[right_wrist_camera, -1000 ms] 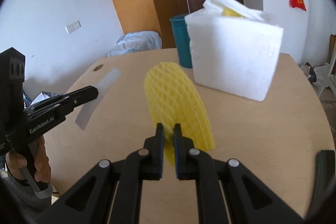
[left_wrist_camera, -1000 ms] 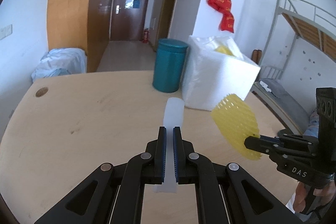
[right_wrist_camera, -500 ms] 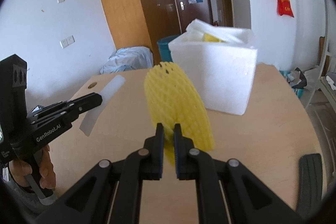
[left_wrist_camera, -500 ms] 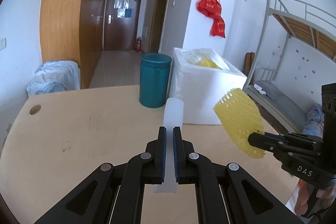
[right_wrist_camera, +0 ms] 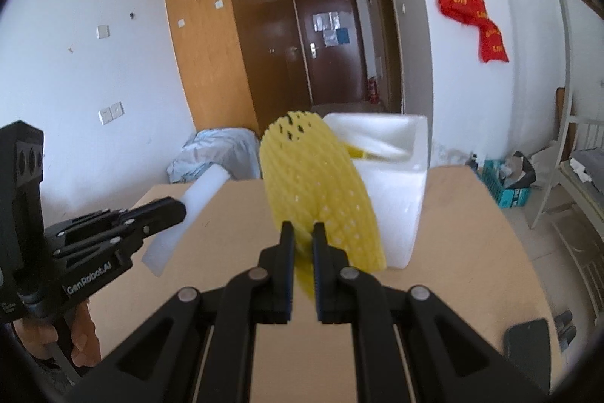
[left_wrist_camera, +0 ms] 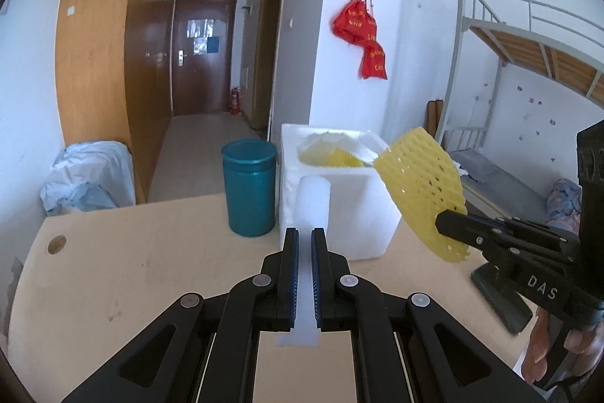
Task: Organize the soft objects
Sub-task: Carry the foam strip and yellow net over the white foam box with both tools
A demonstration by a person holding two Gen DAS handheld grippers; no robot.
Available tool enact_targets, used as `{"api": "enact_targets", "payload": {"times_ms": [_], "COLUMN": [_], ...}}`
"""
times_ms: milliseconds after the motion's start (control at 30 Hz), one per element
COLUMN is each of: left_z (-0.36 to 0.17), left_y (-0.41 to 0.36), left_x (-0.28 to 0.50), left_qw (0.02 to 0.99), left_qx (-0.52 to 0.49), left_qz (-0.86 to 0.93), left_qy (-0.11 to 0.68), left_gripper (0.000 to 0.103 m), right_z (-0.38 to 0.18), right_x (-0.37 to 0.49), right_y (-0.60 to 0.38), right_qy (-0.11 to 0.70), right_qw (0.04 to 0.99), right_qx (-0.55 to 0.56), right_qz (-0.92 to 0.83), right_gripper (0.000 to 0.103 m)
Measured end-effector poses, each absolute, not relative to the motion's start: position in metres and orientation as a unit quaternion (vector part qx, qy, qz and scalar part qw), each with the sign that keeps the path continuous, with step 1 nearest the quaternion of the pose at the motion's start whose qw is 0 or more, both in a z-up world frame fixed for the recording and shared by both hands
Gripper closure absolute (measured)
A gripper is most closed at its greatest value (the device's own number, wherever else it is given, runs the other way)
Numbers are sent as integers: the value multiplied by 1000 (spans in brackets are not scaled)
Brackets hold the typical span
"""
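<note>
Yellow foam net [right_wrist_camera: 321, 191] between right gripper [right_wrist_camera: 302, 233] fingers

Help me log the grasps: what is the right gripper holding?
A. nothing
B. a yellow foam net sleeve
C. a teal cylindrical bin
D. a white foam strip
B: the right gripper is shut on the yellow foam net sleeve, while the white foam strip sits in the left gripper.

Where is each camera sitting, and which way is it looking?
Left wrist: rides the left gripper, facing the white foam box and teal bin; its fingers pinch a white foam strip.
Right wrist: rides the right gripper, facing the same box; it pinches a yellow foam net; a hand shows.
Shared: box, strip, net, table, each other's gripper.
</note>
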State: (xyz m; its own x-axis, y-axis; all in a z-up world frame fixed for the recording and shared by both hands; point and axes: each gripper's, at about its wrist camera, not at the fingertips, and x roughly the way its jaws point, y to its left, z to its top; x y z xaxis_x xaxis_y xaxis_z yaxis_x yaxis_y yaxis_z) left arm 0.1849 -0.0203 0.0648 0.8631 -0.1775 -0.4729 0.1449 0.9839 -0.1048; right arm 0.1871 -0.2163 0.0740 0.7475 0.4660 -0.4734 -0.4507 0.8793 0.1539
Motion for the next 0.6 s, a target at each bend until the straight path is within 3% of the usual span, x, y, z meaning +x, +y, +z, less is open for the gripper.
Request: {"api": "enact_targets", "payload": {"times_ms": [600], "left_z": [89], "left_y": [-26], "left_x": [238], "left_qw": [966], "left_qx": [-44], "left_qz": [-114], "left_qy": [226], "left_gripper": [96], "right_z": [85], "right_x": [226], "right_y": [-215], "right_qy": [247], "right_qw": [944], "right_qx": [15], "right_qz": [220], "right_gripper": [92]}}
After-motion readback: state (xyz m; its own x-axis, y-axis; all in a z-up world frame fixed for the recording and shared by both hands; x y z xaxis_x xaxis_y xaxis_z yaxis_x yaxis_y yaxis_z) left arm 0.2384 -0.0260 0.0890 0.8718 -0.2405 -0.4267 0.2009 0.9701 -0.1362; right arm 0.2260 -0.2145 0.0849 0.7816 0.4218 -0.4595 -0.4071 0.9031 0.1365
